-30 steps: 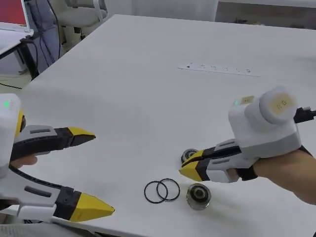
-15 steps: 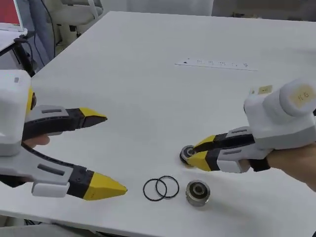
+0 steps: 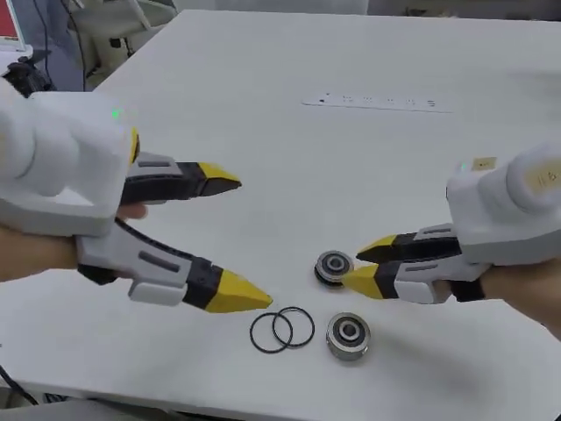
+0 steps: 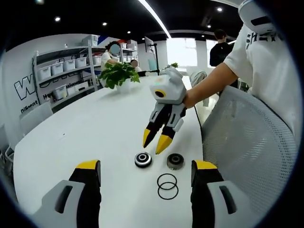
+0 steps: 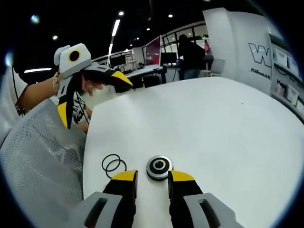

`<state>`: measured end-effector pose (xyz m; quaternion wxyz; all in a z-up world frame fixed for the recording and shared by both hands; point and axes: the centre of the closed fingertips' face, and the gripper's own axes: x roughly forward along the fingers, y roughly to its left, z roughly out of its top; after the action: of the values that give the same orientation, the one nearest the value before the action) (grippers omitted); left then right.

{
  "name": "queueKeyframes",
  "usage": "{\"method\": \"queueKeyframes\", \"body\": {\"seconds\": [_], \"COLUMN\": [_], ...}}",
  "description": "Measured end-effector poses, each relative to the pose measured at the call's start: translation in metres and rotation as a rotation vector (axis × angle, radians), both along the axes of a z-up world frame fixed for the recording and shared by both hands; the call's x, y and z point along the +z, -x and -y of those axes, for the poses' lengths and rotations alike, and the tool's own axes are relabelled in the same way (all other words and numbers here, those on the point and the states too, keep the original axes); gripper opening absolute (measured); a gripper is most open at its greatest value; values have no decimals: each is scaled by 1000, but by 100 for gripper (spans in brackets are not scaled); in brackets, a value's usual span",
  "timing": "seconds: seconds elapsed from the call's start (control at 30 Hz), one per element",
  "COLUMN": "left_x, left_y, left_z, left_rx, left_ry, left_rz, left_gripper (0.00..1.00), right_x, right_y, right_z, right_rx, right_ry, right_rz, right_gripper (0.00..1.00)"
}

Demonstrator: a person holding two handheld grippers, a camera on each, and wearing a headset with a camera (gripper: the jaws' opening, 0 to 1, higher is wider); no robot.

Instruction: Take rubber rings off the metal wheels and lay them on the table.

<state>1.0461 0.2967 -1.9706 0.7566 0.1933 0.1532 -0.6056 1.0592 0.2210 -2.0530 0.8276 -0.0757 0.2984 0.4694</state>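
Observation:
Two black rubber rings [image 3: 281, 329] lie overlapping on the white table [image 3: 263, 105], near its front edge. A metal wheel [image 3: 348, 335] stands just right of them. A second wheel [image 3: 334, 267] with a dark rim lies farther back. My right gripper [image 3: 364, 265] points at that wheel from the right, slightly open, tips just short of it. The right gripper view has this wheel [image 5: 158, 166] just ahead of the gripper [image 5: 153, 176], rings [image 5: 113, 164] to the left. My left gripper [image 3: 237, 241] hovers wide open, left of the rings. Its own view shows both wheels [image 4: 143, 159] [image 4: 175, 161].
A white power strip [image 3: 377, 103] lies far back on the table. The table's front edge runs close below the rings. A grey mesh chair [image 4: 247, 142] stands by the table, and a potted plant [image 4: 118, 73] sits at its far end. People stand in the background.
My left gripper has moved right, toward the rings and wheels. The right gripper has drawn back slightly to the right, its jaws have parted a little, and the far wheel now shows whole.

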Motion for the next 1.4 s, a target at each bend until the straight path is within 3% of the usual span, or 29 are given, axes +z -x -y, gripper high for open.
{"method": "queueKeyframes", "body": {"seconds": [0.07,0.23,0.47,0.67,1.07,1.33,1.4], "left_x": [0,-8,-29,-52,-73,-88,-88], "left_y": [-3,-4,-6,-16,-33,-31,-31], "left_z": [10,28,49,55,75,75,74], "left_rx": [-10,-35,-67,-62,-7,-15,-1], "left_ry": [15,26,15,-30,-25,-77,-67], "left_rz": [16,21,-7,-29,-82,-78,-99], "left_gripper": [70,62,50,42,24,15,13], "right_x": [-3,-5,-13,-17,-20,-22,-23], "right_y": [-1,-1,-1,-2,-5,-7,-7], "right_z": [1,1,2,4,1,1,1], "right_rx": [-3,7,17,19,17,18,22], "right_ry": [2,6,26,35,27,31,34], "right_rz": [-5,1,0,1,-4,-6,-8], "right_gripper": [23,23,21,20,18,17,17]}}
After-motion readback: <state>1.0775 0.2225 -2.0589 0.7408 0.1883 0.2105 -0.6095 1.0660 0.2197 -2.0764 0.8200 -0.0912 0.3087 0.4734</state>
